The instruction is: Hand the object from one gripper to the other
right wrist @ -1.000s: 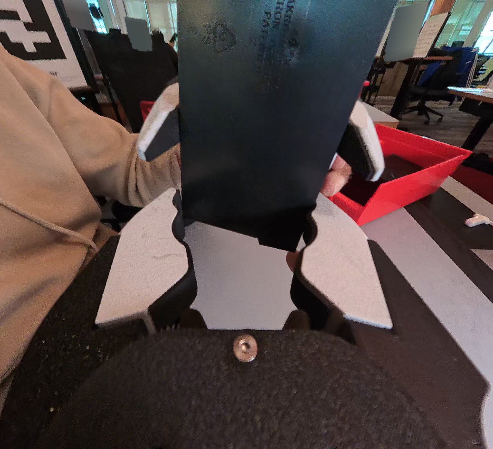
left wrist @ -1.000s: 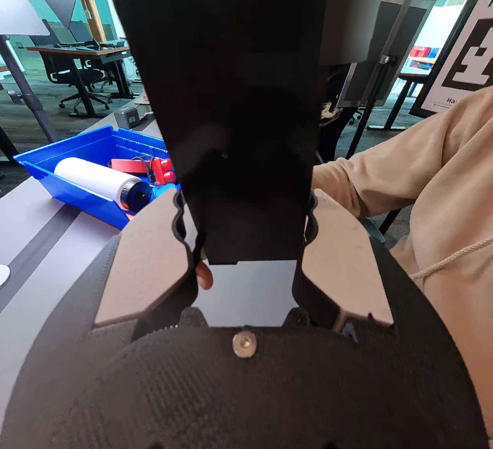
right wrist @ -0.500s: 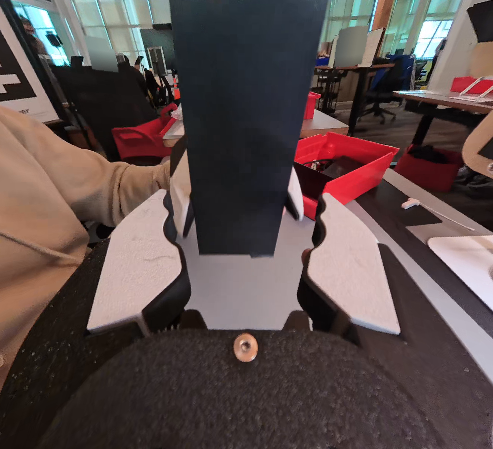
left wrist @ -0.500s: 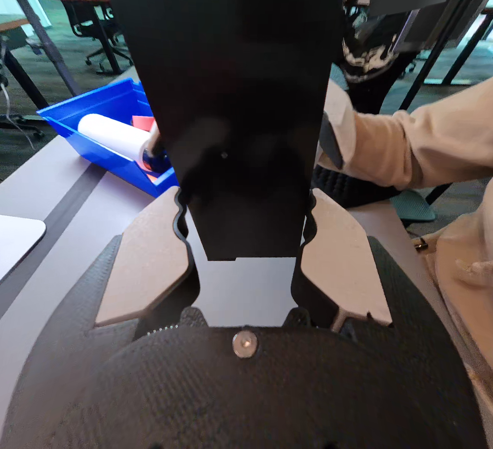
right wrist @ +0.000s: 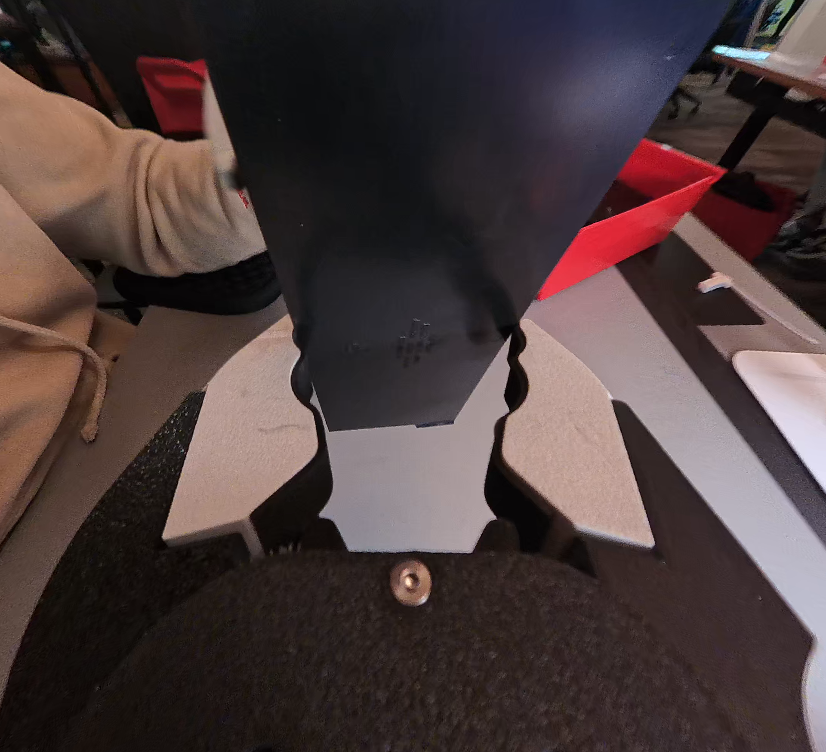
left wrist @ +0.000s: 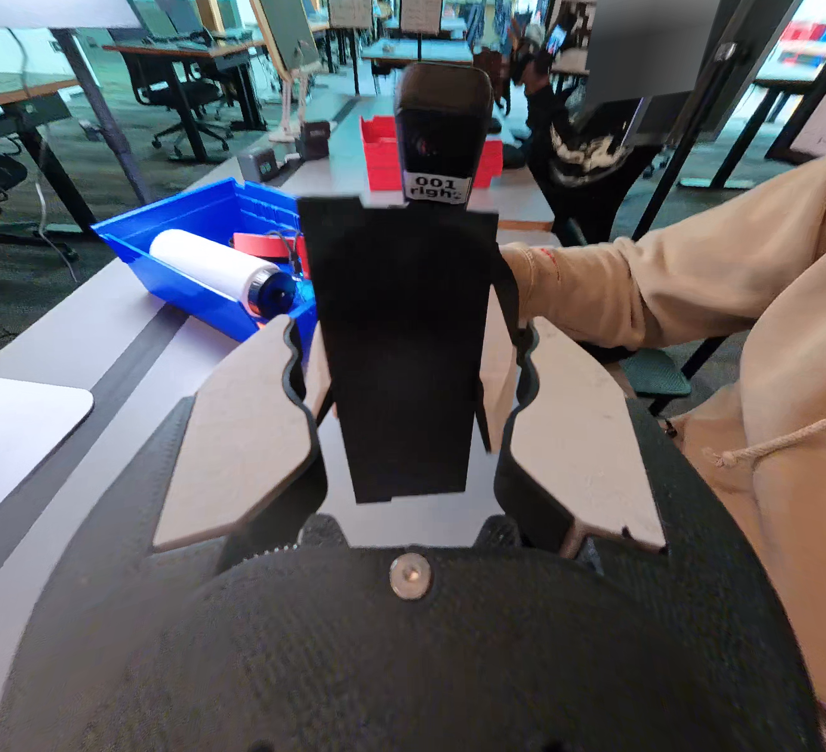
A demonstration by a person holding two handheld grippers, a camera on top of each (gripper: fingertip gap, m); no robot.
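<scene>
Jaws of the right gripper are clenched on the black panel: in the right wrist view both scalloped inner edges press against the panel's narrow near end, and the panel fans out wide and upright beyond them, filling most of that view. Jaws of the left gripper are released; in the left wrist view they stand apart with a visible gap on each side of the panel, touching it nowhere. In those gaps the pale fingers of the right gripper show, hugging the panel's two long edges from the far side, and that gripper's dark camera housing rises just above the panel's top edge. So the panel hangs in the air over the counter, between the two grippers, carried by the right one alone. As a judgement, the transfer itself looks done: the receiving side bears the panel and the giving side is free of it. What seems left is only for the left gripper to draw clear, since its jaws flank the panel's lower end closely enough to snag it. Farther out, a beige sleeve reaches in from the right, a blue bin with a white roll sits on the counter to the left, and a red bin lies beyond the panel in the right wrist view.
</scene>
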